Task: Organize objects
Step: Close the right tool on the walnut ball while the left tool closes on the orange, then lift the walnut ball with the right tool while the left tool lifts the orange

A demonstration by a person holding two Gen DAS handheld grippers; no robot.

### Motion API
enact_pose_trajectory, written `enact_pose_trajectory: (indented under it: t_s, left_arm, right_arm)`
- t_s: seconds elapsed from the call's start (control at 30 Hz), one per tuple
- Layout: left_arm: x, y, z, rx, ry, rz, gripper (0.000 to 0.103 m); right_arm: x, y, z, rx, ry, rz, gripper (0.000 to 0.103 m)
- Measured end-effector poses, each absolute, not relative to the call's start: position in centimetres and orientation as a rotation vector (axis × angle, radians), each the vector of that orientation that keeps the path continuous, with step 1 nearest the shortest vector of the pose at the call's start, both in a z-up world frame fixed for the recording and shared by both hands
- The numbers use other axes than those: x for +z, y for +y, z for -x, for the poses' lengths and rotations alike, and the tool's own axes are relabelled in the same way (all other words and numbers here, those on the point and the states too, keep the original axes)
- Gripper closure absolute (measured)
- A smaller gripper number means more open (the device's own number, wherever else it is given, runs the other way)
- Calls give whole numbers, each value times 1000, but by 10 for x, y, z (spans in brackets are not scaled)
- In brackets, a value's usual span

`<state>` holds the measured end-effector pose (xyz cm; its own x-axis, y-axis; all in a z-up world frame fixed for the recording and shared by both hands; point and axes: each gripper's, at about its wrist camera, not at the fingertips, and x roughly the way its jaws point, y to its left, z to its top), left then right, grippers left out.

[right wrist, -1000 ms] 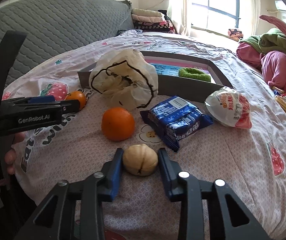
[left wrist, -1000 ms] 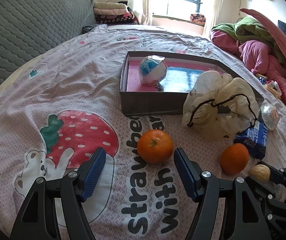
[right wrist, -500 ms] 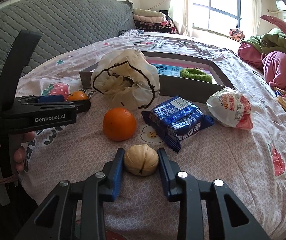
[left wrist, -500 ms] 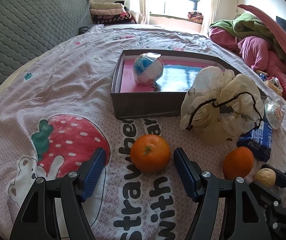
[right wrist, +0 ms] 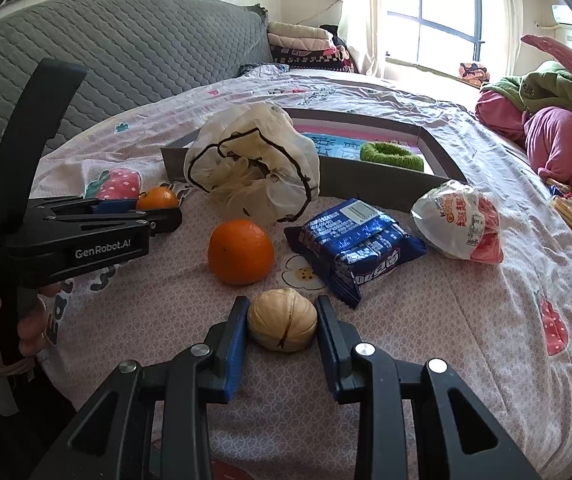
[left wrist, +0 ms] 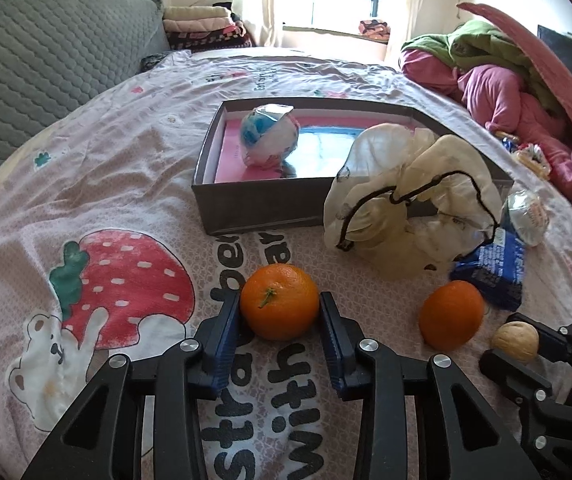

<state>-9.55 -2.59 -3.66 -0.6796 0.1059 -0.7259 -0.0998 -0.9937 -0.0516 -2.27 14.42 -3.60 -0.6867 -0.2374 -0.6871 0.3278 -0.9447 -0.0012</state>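
Left jaws newly closed on round, stem-dimpled orange tangerine [left wrist: 279, 306], bedspread [left wrist: 125, 184] beneath.

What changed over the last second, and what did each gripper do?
The left gripper closed from wide open onto the orange, its pads now at both sides. The right gripper stayed shut on the walnut. The second orange, blue packet, bag and box kept their places.
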Motion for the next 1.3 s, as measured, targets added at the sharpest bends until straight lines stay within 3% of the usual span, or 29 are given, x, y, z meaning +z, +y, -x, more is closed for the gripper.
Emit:
enact_pose_trajectory:
  t_s: [0.17, 1.3]
  left_arm:
    - [-28, -30, 89, 2789, -67, 1156, 64]
    - [13, -15, 62, 2854, 7, 869, 64]
  right_arm:
    - [-29, 142, 17, -2648, 216, -982, 70]
    - [23, 174, 31, -2781, 152, -714, 70]
